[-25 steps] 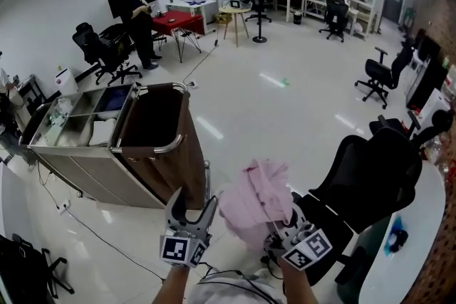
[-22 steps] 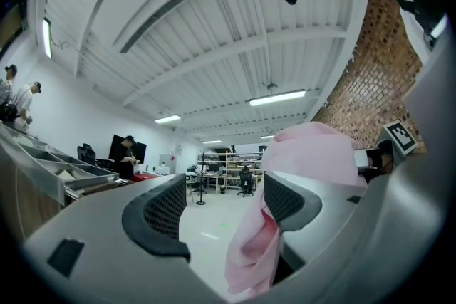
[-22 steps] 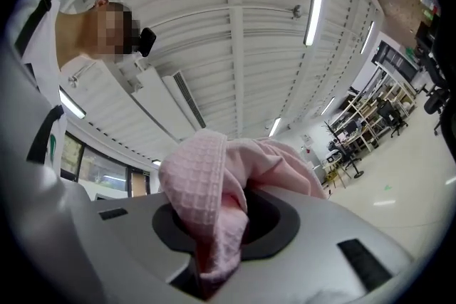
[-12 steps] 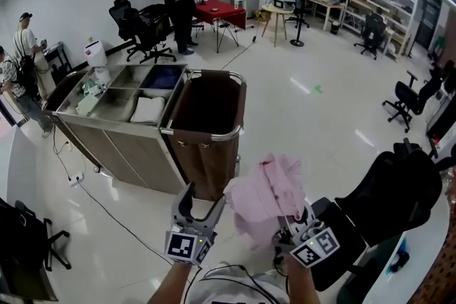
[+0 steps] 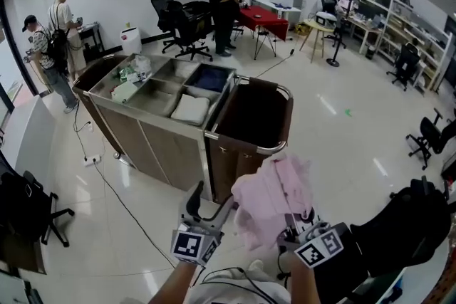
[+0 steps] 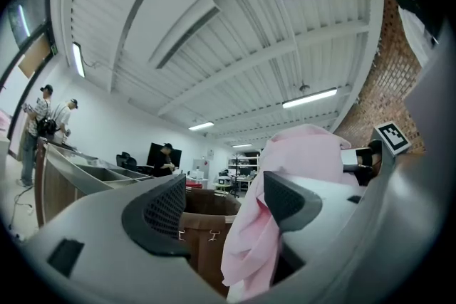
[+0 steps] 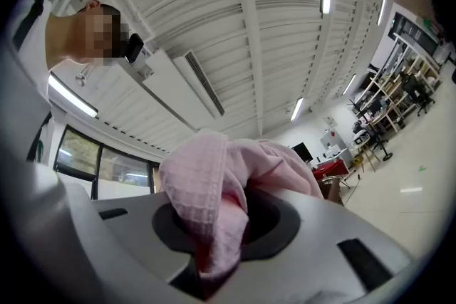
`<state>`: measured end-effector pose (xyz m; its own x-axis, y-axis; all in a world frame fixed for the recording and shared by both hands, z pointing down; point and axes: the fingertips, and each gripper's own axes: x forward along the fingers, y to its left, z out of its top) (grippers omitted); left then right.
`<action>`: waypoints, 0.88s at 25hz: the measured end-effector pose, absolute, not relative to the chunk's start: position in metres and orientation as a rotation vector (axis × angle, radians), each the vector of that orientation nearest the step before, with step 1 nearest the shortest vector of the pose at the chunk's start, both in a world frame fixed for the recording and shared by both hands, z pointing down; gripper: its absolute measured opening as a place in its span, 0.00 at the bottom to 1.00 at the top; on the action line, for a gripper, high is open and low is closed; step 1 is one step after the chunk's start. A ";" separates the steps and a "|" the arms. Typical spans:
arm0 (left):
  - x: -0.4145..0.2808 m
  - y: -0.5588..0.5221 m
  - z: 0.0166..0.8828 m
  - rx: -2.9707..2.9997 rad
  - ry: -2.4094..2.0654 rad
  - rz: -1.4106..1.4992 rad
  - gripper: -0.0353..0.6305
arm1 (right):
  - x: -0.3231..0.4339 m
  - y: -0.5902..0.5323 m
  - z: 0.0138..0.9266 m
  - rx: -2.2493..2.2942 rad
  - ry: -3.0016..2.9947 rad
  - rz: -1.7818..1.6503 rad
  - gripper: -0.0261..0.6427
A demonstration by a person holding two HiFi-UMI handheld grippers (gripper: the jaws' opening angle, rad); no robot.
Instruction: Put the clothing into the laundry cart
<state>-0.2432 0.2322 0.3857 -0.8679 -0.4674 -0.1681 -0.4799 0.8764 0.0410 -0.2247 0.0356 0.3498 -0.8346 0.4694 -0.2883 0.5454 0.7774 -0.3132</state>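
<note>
The pink clothing (image 5: 273, 197) hangs bunched in front of me, just short of the laundry cart's brown bag (image 5: 253, 114), whose metal rim (image 5: 246, 144) is open at the top. My right gripper (image 5: 294, 226) is shut on the garment's lower folds. In the right gripper view the pink clothing (image 7: 214, 189) is pinched between the jaws of the right gripper (image 7: 217, 228). My left gripper (image 5: 210, 197) stands open and empty beside the garment. In the left gripper view the left gripper (image 6: 221, 203) frames the brown bag (image 6: 203, 228), with the pink clothing (image 6: 288, 160) behind the right finger.
The bag hangs on a steel housekeeping trolley (image 5: 146, 117) with compartments holding a folded white towel (image 5: 191, 109) and a blue item (image 5: 211, 78). A cable (image 5: 117, 199) runs across the floor. A black office chair (image 5: 410, 224) is at my right. People (image 5: 50, 39) stand at the far left.
The view has swung left, and the cart has come from the left to the middle and nearer. Both grippers and the pink clothing keep their places before me.
</note>
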 end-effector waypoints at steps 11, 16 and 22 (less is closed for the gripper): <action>-0.313 0.261 0.382 -0.499 2.922 0.065 0.55 | -0.350 0.068 0.324 1.009 2.699 -0.609 0.19; -0.355 0.257 0.373 -0.382 2.932 0.066 0.55 | -0.424 0.074 0.297 1.117 2.636 -0.588 0.19; -0.398 0.248 0.360 -0.276 2.949 0.057 0.55 | -0.527 0.072 0.307 1.093 2.757 -0.462 0.20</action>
<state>-0.3983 0.2475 0.3601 -0.9668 -0.1806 -0.1807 -0.1874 0.9821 0.0211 -0.5271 0.0716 0.3074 -0.7264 0.6443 -0.2394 0.6871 0.6890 -0.2305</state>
